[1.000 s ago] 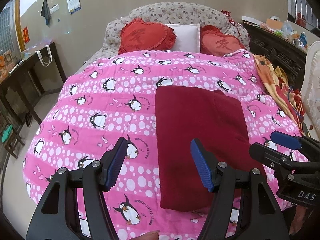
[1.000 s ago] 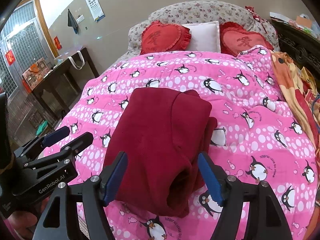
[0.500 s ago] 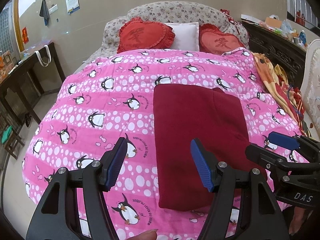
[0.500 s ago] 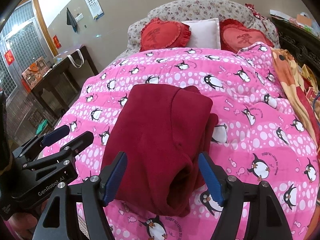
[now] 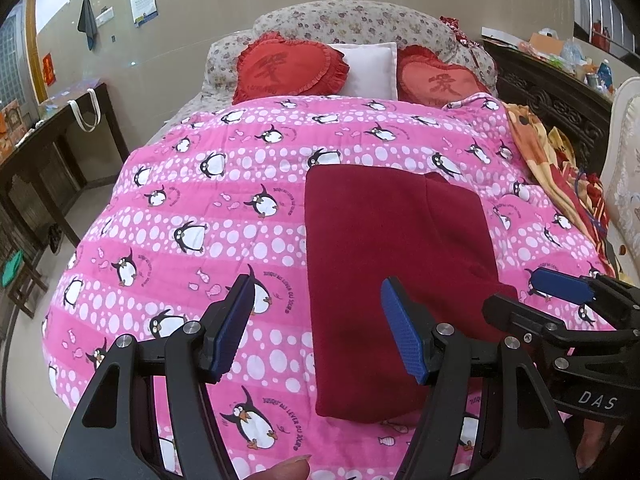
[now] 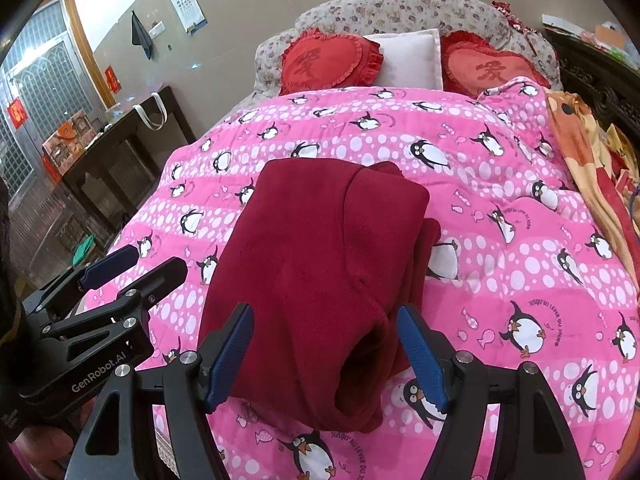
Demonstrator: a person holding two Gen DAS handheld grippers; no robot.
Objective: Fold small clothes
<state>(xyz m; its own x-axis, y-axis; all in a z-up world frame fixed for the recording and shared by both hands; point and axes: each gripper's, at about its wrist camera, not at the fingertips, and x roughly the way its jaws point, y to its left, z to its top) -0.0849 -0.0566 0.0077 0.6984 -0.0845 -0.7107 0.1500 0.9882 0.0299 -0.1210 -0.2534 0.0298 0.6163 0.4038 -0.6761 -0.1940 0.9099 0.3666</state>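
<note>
Dark red garment (image 5: 392, 264) is laid partly folded on the pink quilt (image 5: 192, 216) of the bed. Left tongs (image 5: 316, 330) and right tongs (image 6: 324, 354) are held apart, empty, above its near end. Lengthwise fold is judged done; near hem is probably to be gripped next and folded across.

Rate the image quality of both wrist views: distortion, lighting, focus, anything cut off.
Left wrist view: strong fisheye bend, dark corners; even indoor light, no glare; the dark red garment and pink penguin quilt are sharp, and the left gripper fills the bottom edge. Right wrist view: same curved edges; the garment's open end is in shadow; the right gripper is sharp.
</note>
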